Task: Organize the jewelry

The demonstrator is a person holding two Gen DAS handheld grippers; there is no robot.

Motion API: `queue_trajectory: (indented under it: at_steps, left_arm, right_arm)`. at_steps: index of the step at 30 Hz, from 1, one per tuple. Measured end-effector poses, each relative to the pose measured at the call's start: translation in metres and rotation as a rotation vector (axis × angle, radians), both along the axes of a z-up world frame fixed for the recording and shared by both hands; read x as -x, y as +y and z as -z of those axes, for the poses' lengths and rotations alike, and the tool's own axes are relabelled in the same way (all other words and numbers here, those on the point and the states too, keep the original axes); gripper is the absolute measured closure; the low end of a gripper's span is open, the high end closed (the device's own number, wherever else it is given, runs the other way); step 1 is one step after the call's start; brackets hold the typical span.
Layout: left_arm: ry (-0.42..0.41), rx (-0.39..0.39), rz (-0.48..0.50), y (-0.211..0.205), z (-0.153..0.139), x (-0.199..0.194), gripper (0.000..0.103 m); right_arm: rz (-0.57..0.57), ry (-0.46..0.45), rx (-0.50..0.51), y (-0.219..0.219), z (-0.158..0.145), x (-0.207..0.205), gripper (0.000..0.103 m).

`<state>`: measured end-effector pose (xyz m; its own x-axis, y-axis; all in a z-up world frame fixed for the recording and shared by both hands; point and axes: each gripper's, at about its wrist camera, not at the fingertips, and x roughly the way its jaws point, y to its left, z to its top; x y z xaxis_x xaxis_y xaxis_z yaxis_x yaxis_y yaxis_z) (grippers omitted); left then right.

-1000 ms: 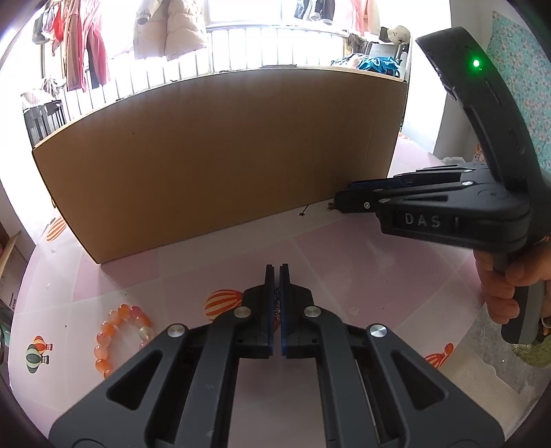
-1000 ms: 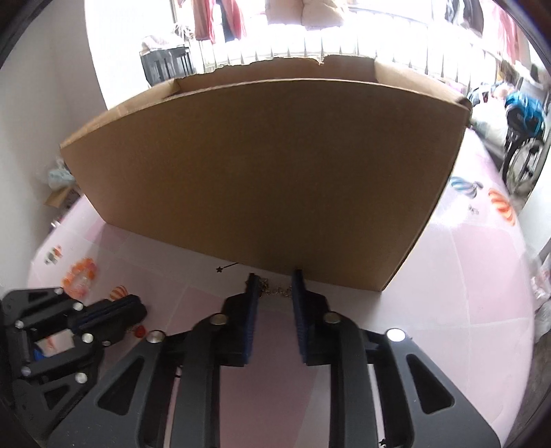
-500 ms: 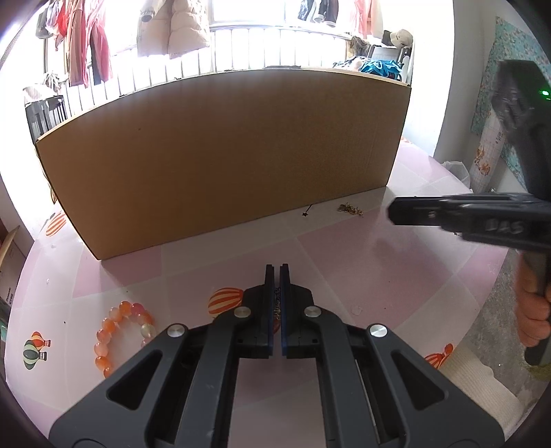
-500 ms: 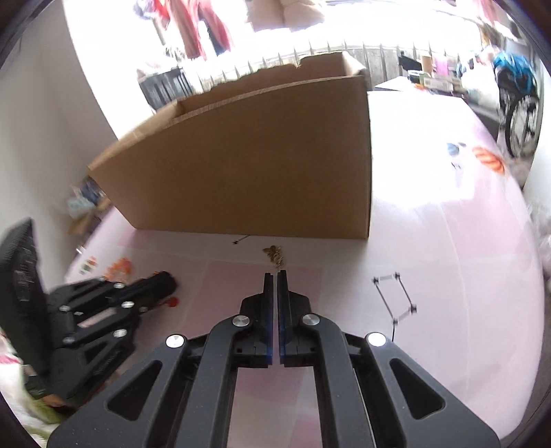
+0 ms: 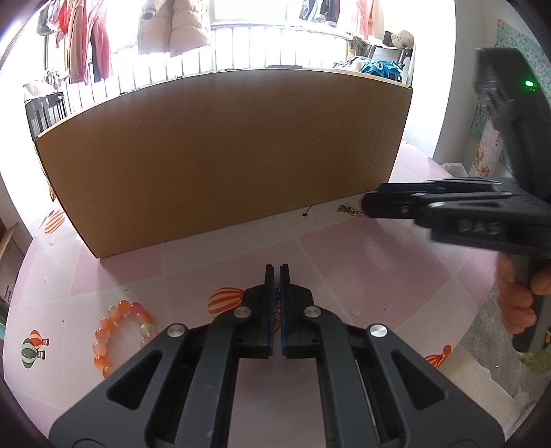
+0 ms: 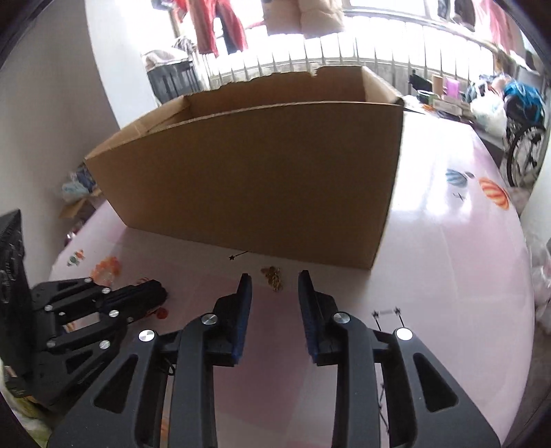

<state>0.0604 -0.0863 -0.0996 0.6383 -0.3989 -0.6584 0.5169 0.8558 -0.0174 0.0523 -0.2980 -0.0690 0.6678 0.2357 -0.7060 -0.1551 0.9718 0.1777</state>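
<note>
This looks like a lived-in home, probably a room beside an enclosed balcony. Far behind the table, clothes (image 5: 86,48) and a padded coat (image 5: 179,27) hang on a line before a bright window, above a white railing (image 5: 241,48). The table (image 5: 361,248) wears a pink checked cloth printed with hot-air balloons (image 5: 224,299), the sort used for family meals. At far right a bicycle (image 6: 523,138) leans near cluttered bags and boxes, though glare makes them hard to read. A cap (image 5: 401,38) sits on a pile, and a flowered cloth (image 5: 516,69) hangs on the right wall. A plain cardboard box (image 5: 224,155) stands on the table.
</note>
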Motion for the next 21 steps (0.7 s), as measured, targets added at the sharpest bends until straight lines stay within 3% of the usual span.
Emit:
queue_trajectory:
  at_steps: [3,6,17,21]
  left_arm:
    - [-0.001,-0.001,0.001,-0.002,0.000,0.000,0.101]
    - [-0.003,-0.003,0.002,-0.003,0.000,-0.001,0.101]
    - [0.000,0.006,0.003,-0.002,0.002,-0.002,0.101]
    - [-0.001,0.005,0.004,-0.001,0.002,-0.001,0.101]
  right_arm:
    - [-0.021,0.006,0.060,0.003,0.006,-0.005,0.076]
    - [-0.037,0.007,0.111,0.008,0.006,-0.007,0.099]
    - [-0.013,-0.016,-0.132,-0.016,-0.016,0.018,0.101]
    - [-0.010,-0.031,-0.167,-0.019,-0.022,0.029,0.101]
